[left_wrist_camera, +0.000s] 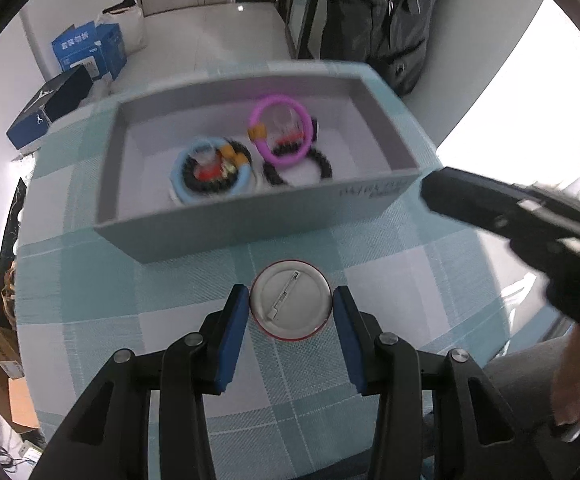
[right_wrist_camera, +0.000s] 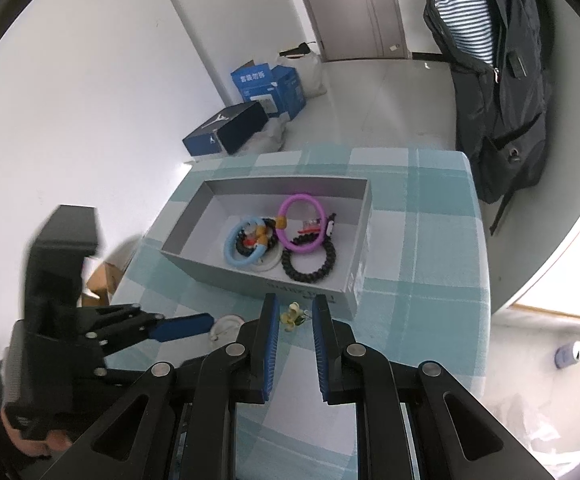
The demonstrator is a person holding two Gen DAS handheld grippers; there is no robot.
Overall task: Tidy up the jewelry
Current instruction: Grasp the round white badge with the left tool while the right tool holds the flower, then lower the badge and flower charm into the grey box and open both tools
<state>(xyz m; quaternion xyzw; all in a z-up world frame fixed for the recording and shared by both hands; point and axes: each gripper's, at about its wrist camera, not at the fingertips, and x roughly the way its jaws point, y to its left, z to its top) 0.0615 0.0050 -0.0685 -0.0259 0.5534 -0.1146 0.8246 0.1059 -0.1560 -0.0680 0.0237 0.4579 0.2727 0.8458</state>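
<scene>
— Nearest the lens, what does the left gripper (left_wrist_camera: 291, 306) hold?

— Its blue pads pinch a round pin badge (left_wrist_camera: 291, 304) by the rim, back side up with the clasp showing, over the checked tablecloth (left_wrist_camera: 390, 276).

— And beyond that, moving from left to right?

— The grey box (left_wrist_camera: 249, 220) sits on the cloth. Inside it, a light blue ring (left_wrist_camera: 209, 196) lies at left on dark beads; a purple ring (left_wrist_camera: 279, 132) and a black coil hair tie (right_wrist_camera: 309, 264) lie at right.

— And the right gripper (right_wrist_camera: 294, 318)?

— Its jaws stand narrowly apart around a small yellow flower piece (right_wrist_camera: 292, 316) just in front of the box. Whether the pads press on it cannot be told.
</scene>
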